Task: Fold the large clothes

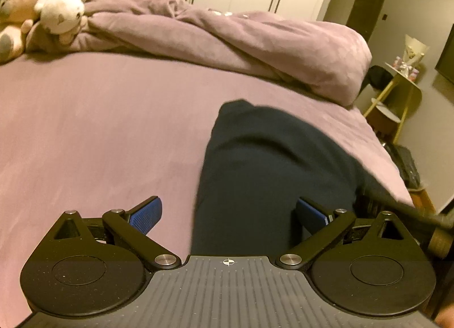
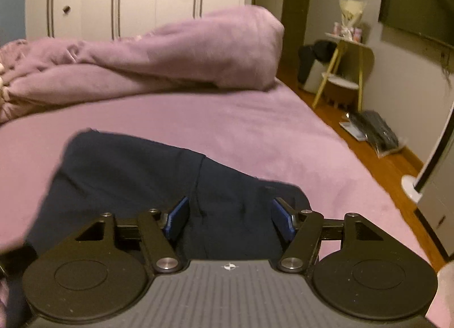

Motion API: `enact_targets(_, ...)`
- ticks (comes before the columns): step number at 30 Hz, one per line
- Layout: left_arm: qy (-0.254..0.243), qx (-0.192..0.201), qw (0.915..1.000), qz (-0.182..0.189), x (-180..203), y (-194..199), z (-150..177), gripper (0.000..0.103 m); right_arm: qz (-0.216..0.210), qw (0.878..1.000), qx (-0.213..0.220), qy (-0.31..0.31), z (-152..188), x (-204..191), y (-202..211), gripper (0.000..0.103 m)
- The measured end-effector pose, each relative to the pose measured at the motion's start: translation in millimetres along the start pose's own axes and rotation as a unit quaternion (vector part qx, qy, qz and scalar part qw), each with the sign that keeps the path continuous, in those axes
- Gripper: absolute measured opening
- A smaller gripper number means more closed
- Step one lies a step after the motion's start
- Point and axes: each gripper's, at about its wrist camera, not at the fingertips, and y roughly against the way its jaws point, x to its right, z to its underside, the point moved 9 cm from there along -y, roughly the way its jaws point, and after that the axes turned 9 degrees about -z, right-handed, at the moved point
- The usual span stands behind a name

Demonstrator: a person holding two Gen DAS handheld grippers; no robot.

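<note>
A dark navy garment (image 1: 272,158) lies on the purple bed sheet (image 1: 99,135), folded into a long shape. My left gripper (image 1: 229,214) is open above its near left edge; its blue pads (image 1: 144,216) are spread wide with nothing between them. In the right wrist view the same garment (image 2: 136,175) spreads under and ahead of my right gripper (image 2: 229,217), which is open with the cloth lying below the blue pads (image 2: 177,217). Neither gripper holds the cloth.
A bunched purple duvet (image 1: 227,36) lies across the far side of the bed. Stuffed toys (image 1: 56,4) sit at the far left. The bed's right edge drops to a wooden floor (image 2: 377,163) with a yellow side table (image 2: 346,72) and a black bag (image 2: 377,132).
</note>
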Motion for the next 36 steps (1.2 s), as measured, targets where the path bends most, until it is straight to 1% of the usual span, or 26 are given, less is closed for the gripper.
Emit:
enact_targets(3, -0.029, 0.003, 0.9996, -0.005, 17, -24, -10, 0.103, 0.002, 1.000, 0.000, -0.010, 11, 8, -16, 0.073)
enact_targets(6, -0.056, -0.003, 0.9984, -0.005, 33, -46, -10, 0.103, -0.006, 0.999, 0.001, -0.032, 17, 17, -27, 0.079)
enact_targets(10, -0.058, 0.002, 0.9982, -0.015, 38, -65, -2, 0.103, -0.004, 0.999, 0.015, -0.035, 24, 20, -33, 0.082)
enact_targets(12, -0.052, 0.009, 0.9985, -0.011, 34, -70, 1, 0.103, 0.000, 0.999, 0.020, -0.031, 25, 21, -36, 0.083)
enact_targets(13, -0.047, 0.004, 0.9989, -0.008, 32, -73, 3, 0.103, 0.002, 0.999, 0.022, -0.029, 25, 20, -37, 0.083)
enact_targets(17, -0.025, -0.024, 0.9992, 0.017, 23, -70, -2, 0.103, 0.005, 1.000, 0.016, -0.022, 20, 18, -34, 0.085)
enact_targets(19, -0.017, -0.041, 0.9983, 0.039, 14, -61, -2, 0.103, -0.001, 1.000, 0.012, -0.026, 17, 19, -27, 0.086)
enact_targets(21, -0.009, -0.058, 0.9959, 0.069, 2, -48, 0, 0.103, -0.024, 0.999, 0.003, -0.040, 13, 21, -14, 0.087)
enact_targets(22, -0.008, -0.067, 0.9938, 0.089, -8, -39, 1, 0.103, -0.043, 0.998, 0.001, -0.048, 11, 24, -5, 0.091)
enact_targets(23, -0.009, -0.075, 0.9918, 0.103, -17, -33, 2, 0.103, -0.071, 0.996, 0.000, -0.060, 9, 28, 7, 0.095)
enact_targets(24, -0.009, -0.082, 0.9894, 0.120, -26, -27, 3, 0.103, -0.101, 0.992, 0.000, -0.073, 10, 33, 19, 0.099)
enact_targets(26, -0.011, -0.100, 0.9827, 0.156, -44, -17, 9, 0.103, -0.160, 0.982, -0.004, -0.096, 18, 48, 42, 0.099)
enact_targets(28, -0.013, -0.119, 0.9776, 0.173, -58, -16, 17, 0.103, -0.192, 0.974, -0.022, -0.120, 32, 68, 54, 0.099)
enact_targets(29, -0.008, -0.133, 0.9747, 0.180, -63, -17, 22, 0.103, -0.210, 0.966, -0.031, -0.144, 41, 81, 58, 0.099)
enact_targets(31, 0.013, -0.158, 0.9677, 0.196, -69, -23, 31, 0.103, -0.240, 0.949, -0.055, -0.197, 57, 100, 60, 0.099)
enact_targets(32, 0.030, -0.169, 0.9628, 0.209, -70, -27, 35, 0.103, -0.250, 0.940, -0.070, -0.221, 65, 107, 57, 0.099)
enact_targets(34, 0.053, -0.183, 0.9543, 0.230, -67, -33, 38, 0.103, -0.273, 0.920, -0.096, -0.265, 80, 118, 52, 0.099)
enact_targets(36, 0.062, -0.193, 0.9475, 0.248, -62, -39, 39, 0.103, -0.312, 0.889, -0.117, -0.315, 93, 121, 44, 0.099)
